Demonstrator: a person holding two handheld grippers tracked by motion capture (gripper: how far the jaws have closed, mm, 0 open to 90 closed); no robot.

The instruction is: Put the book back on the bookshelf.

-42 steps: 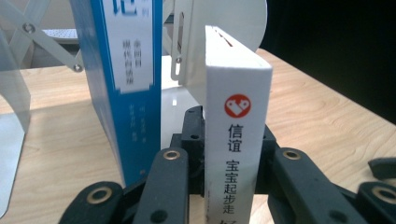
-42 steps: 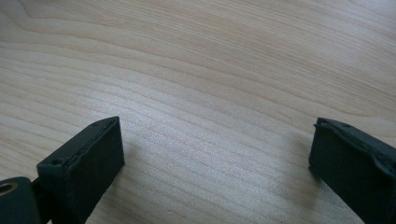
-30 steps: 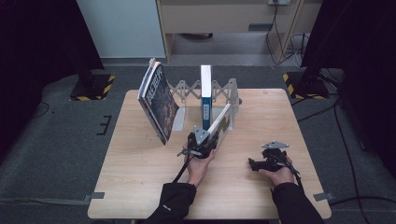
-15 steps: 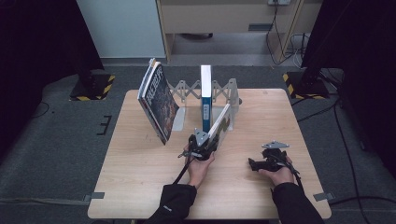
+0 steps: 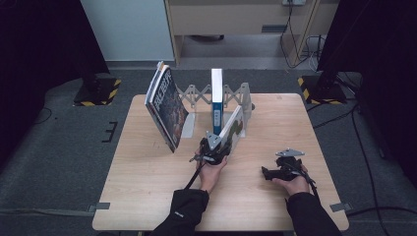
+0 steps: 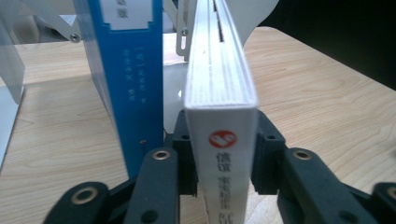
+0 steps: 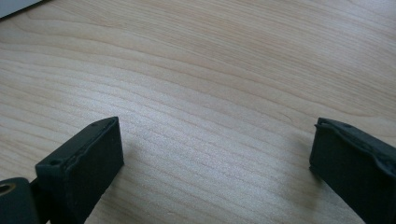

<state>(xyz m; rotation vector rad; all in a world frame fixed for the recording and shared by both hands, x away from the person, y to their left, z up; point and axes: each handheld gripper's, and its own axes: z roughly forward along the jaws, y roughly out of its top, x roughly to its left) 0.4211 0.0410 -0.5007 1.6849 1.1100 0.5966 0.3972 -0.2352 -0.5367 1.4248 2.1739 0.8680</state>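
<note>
White book (image 6: 223, 140) clamped at its spine end between the left gripper (image 6: 223, 158) jaws, both pads pressed flat on the covers, jaws closed down to the book's thickness. Book tilts, its far end leaning toward the expanding metal book rack (image 5: 236, 96) at table centre. Blue book (image 6: 128, 79) stands upright just beside it in the rack. Left gripper view shows red round logo and printed characters on the white spine; high view too small for that. Right gripper (image 7: 215, 154) jaws spread wide, nothing between them, bare wooden table (image 7: 210, 70) under them. High view shows right gripper (image 5: 281, 169) low at table's right front, well apart from the books, and a big magazine-like book (image 5: 166, 105) leaning at the rack's left end
</note>
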